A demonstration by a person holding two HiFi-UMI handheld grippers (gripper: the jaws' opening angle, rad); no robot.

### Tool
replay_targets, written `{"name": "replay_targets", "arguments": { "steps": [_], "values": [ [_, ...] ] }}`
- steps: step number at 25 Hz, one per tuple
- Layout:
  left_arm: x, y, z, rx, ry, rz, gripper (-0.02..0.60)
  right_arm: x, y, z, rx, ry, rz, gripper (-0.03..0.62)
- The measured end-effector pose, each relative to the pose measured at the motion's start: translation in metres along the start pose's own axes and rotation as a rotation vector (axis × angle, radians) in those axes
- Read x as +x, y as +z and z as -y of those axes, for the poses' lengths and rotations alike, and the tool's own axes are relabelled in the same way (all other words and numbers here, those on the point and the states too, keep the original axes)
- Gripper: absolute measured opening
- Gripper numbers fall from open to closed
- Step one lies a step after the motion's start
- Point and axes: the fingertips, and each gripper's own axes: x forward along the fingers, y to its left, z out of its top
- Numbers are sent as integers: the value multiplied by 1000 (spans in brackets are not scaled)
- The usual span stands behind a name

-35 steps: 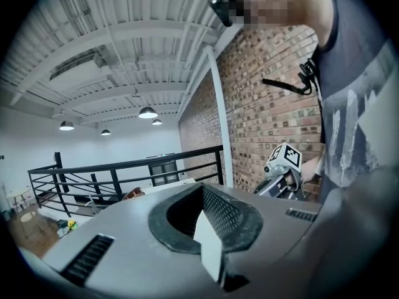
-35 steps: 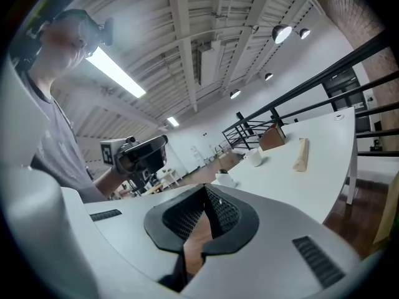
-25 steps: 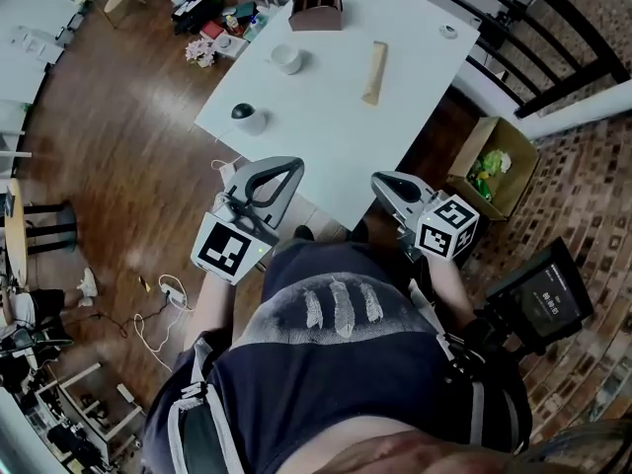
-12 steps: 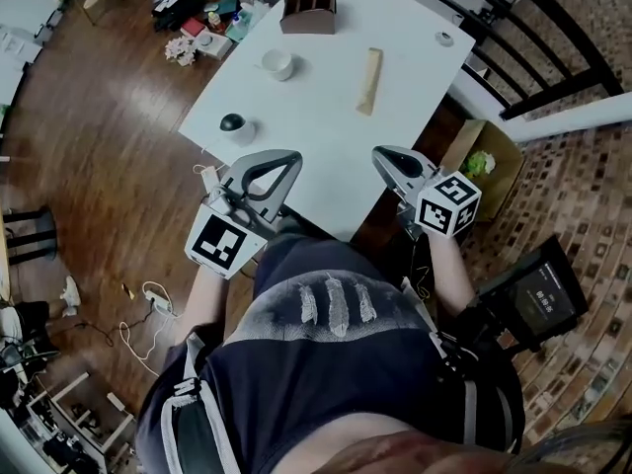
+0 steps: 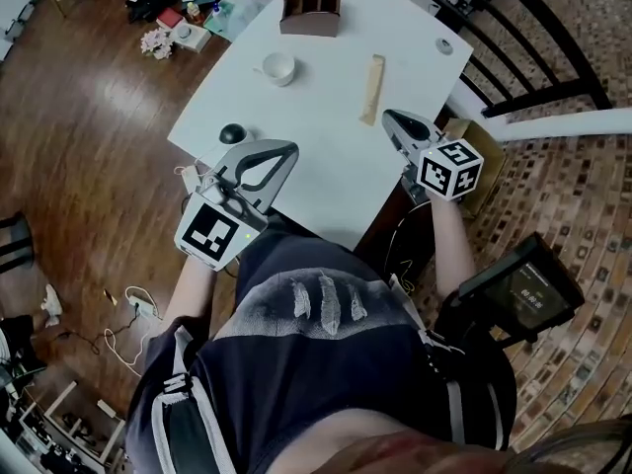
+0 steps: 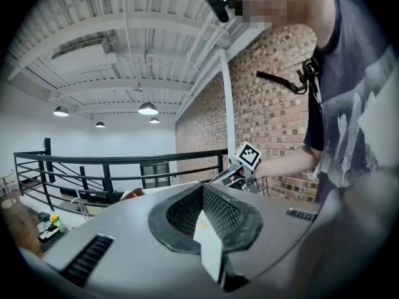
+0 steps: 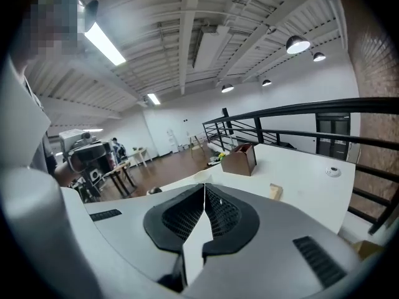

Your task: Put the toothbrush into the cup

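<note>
A flat, tan, stick-shaped toothbrush (image 5: 372, 75) lies on the smooth white table (image 5: 326, 136), well right of the round white cup (image 5: 279, 67). The grey left claw (image 5: 289, 149) and right claw (image 5: 388, 116) are both pressed together and empty. Only the gripper views show their meshed black pads (image 7: 221, 213).

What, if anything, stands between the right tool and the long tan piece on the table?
Probably nothing, so yes, it looks reachable. The right tool, shut and empty, hovers by the table's edge, with only bare tabletop between it and the long tan piece.
</note>
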Motion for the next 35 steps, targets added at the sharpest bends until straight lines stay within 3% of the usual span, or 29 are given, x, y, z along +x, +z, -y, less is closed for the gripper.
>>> {"name": "replay_targets", "arguments": {
  "steps": [13, 22, 35],
  "values": [
    [3, -6, -30, -36, 10, -9, -17, 74, -8, 96, 1, -170, -186, 3],
    [5, -12, -34, -64, 18, -17, -17, 109, -32, 149, 27, -304, -338, 185],
    [-4, -18, -50, -102, 46, -10, -17, 149, -75, 197, 78, -416, -563, 210]
  ]
}}
